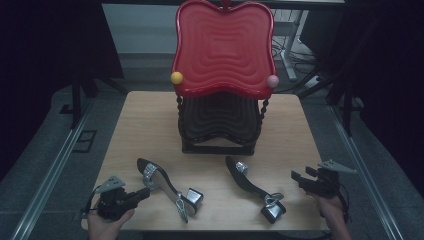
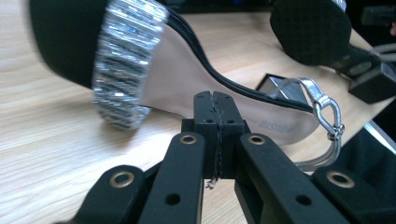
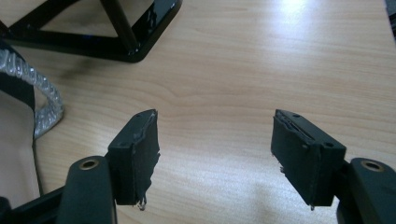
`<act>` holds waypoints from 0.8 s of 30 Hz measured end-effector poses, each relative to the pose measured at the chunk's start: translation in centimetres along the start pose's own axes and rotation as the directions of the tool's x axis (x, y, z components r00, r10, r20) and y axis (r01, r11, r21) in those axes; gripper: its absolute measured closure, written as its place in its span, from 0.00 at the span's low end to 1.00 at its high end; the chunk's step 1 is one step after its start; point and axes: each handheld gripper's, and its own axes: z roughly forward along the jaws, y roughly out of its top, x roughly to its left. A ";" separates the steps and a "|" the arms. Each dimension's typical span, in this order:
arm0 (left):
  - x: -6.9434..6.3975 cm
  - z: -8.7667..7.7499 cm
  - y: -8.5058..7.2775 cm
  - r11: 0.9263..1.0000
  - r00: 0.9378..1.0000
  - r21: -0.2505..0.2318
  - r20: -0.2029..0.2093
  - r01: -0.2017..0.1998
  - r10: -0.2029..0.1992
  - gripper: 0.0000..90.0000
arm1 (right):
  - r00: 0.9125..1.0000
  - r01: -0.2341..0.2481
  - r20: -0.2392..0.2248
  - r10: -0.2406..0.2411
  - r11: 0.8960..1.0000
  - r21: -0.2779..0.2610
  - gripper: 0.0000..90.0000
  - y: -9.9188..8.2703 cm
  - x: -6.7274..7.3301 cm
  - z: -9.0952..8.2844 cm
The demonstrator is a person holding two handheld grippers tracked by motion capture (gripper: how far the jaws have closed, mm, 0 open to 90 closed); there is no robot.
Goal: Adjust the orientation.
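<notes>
Two black block-heeled sandals with silver glitter straps lie on the wooden table [image 1: 145, 120]. The left sandal [image 1: 159, 177] lies just beyond my left gripper [image 1: 144, 193]. In the left gripper view the jaws are pressed together with nothing between them; my left gripper [image 2: 215, 100] sits right at the edge of this sandal's pale insole [image 2: 187, 79]. The right sandal [image 1: 250, 186] lies to the left of my right gripper [image 1: 296, 176]. My right gripper [image 3: 215, 126] stands open over bare wood, with that sandal's glitter strap [image 3: 46, 98] at its left.
A two-tier stand sits at the back middle of the table: a red wavy tray [image 1: 222, 45] on top, a black tray [image 1: 220, 120] below. Yellow [image 1: 176, 77] and pink [image 1: 272, 80] balls cap its posts. Its black base [image 3: 140, 46] lies ahead of the right gripper.
</notes>
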 end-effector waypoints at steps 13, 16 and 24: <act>-0.9 3.2 1.2 0.999 0.999 0.033 0.033 -0.024 0.022 1.00 | 1.000 0.003 0.010 -0.003 1.000 0.030 0.34 -0.2 0.0 0.4; -0.8 3.8 1.5 0.999 0.999 0.038 0.039 -0.011 0.010 1.00 | 1.000 -0.001 0.014 0.001 0.999 0.032 0.34 -0.3 -0.2 0.5; -1.3 5.3 2.3 0.998 0.999 0.051 0.037 -0.027 0.025 1.00 | 1.000 -0.024 0.011 0.024 0.999 0.027 0.35 -0.2 -0.4 0.4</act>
